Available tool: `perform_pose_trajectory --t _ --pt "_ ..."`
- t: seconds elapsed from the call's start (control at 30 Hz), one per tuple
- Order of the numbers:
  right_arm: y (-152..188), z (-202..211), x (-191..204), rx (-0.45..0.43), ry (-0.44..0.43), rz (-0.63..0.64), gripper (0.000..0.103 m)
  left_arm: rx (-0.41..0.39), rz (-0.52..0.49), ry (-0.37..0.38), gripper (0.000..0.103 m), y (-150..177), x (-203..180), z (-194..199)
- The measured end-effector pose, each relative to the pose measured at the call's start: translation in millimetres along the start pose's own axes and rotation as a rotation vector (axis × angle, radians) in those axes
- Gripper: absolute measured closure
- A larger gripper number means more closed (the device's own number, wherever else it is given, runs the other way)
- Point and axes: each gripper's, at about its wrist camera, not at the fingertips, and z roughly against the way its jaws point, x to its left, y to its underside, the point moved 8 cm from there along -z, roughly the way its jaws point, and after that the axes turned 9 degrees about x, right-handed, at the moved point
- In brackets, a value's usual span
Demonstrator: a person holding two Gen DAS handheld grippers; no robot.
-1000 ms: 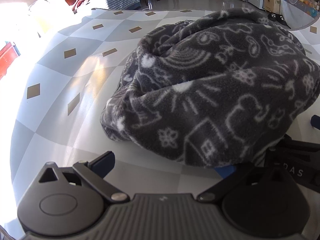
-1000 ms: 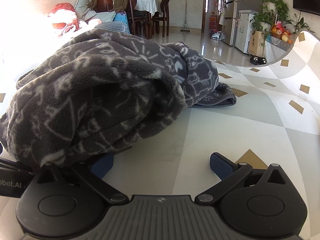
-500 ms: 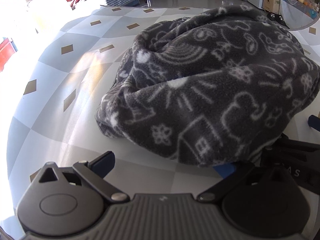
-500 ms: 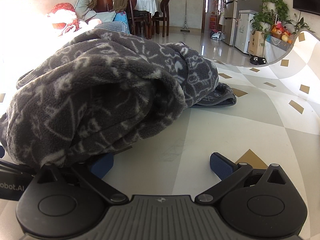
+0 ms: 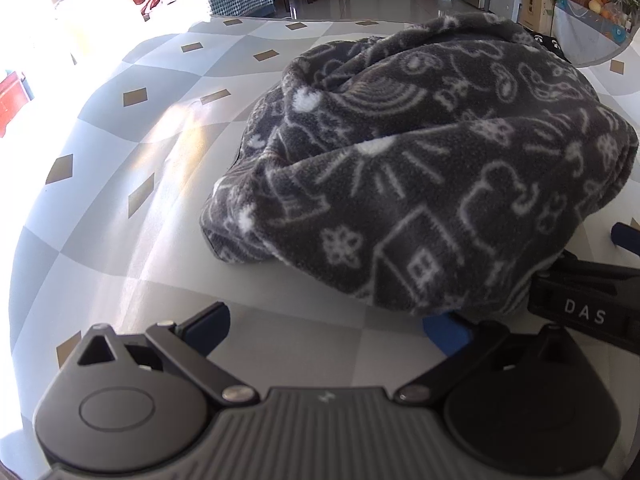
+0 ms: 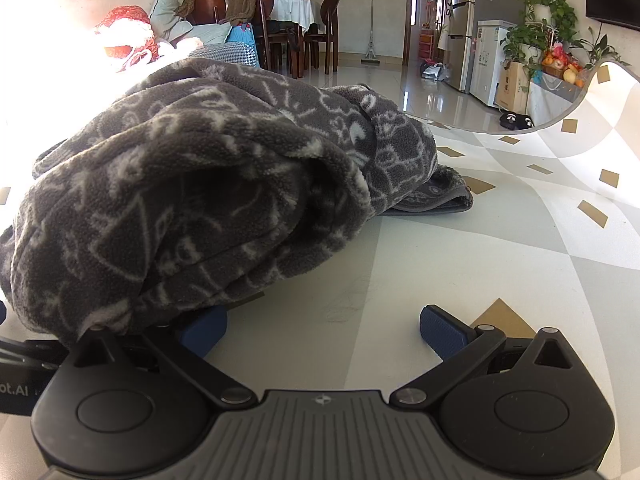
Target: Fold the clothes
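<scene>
1. The table (image 5: 120, 240), covered in a grey-and-white diamond-pattern cloth, carries everything; a dining set (image 6: 296, 36) and a fridge (image 6: 460, 40) stand far behind.
2. The grey fleece garment (image 5: 420, 168) lies bunched mid-table, draping over the inner fingertip of each tool.
3. The left gripper (image 5: 324, 326) and the right gripper (image 6: 324, 326) both rest wide apart, clamping nothing.
4. Since a second ago the left view has edged slightly; the right is unchanged.

Fleece garment (image 5: 432, 168): one. Bench (image 5: 132, 240): one. Grippers: two, left gripper (image 5: 326, 326), right gripper (image 6: 324, 328).
</scene>
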Motion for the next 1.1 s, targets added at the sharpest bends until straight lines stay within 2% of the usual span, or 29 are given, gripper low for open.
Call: perform_pose_trajectory --t 0.2,0.33,0.63,0.7,0.93,1.1 --pt "0.2 0.1 0.0 0.000 0.000 0.000 0.000 0.009 -0.007 -0.006 0.000 10.3 0.8 4.4" --pt "0.2 0.5 0.1 0.000 0.000 0.000 0.000 0.004 -0.035 -0.003 0.000 18.9 -14.4 17.4" --pt "0.5 0.9 0.1 0.000 0.000 0.000 0.000 0.050 0.006 0.068 0.000 24.3 -17.7 33.4" --pt "0.5 0.9 0.1 0.000 0.000 0.000 0.000 0.061 -0.002 0.064 0.000 22.4 -16.8 38.5" --pt "0.8 1.2 0.1 0.000 0.000 0.000 0.000 0.019 -0.121 0.030 0.000 12.0 -8.3 74.4" --pt "0.9 1.3 0.1 -0.001 0.000 0.000 0.000 -0.033 -0.068 0.093 0.000 -17.8 0.2 80.9"
